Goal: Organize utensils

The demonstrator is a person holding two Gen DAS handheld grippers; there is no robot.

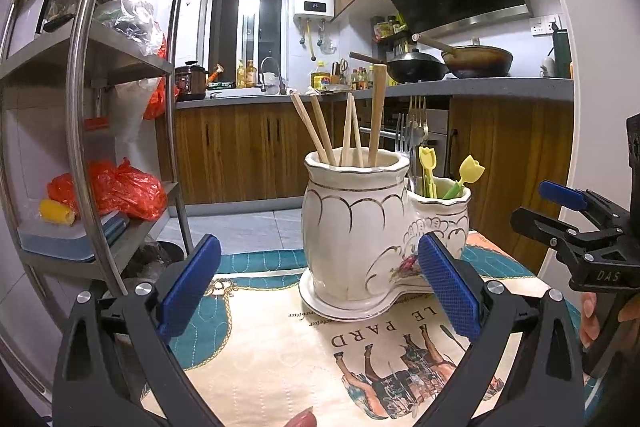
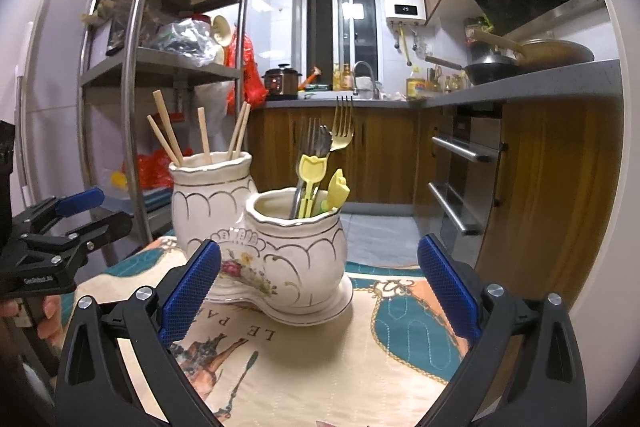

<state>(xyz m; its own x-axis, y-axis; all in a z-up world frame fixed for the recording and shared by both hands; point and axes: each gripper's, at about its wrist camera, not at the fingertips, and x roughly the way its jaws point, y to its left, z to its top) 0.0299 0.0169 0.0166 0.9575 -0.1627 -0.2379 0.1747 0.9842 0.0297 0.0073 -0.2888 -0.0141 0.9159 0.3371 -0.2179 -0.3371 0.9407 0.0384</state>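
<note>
A white ceramic double utensil holder stands on the printed tablecloth. Its taller pot holds several wooden chopsticks. Its shorter pot holds metal forks and yellow tulip-topped picks. My left gripper is open and empty, just in front of the holder. My right gripper is open and empty, in front of the shorter pot. Each gripper shows at the edge of the other's view, the right one and the left one.
The tablecloth has a horse print and teal border. A metal shelf rack with bags stands at the left. Kitchen counter with woks, an oven and wooden cabinets lie beyond.
</note>
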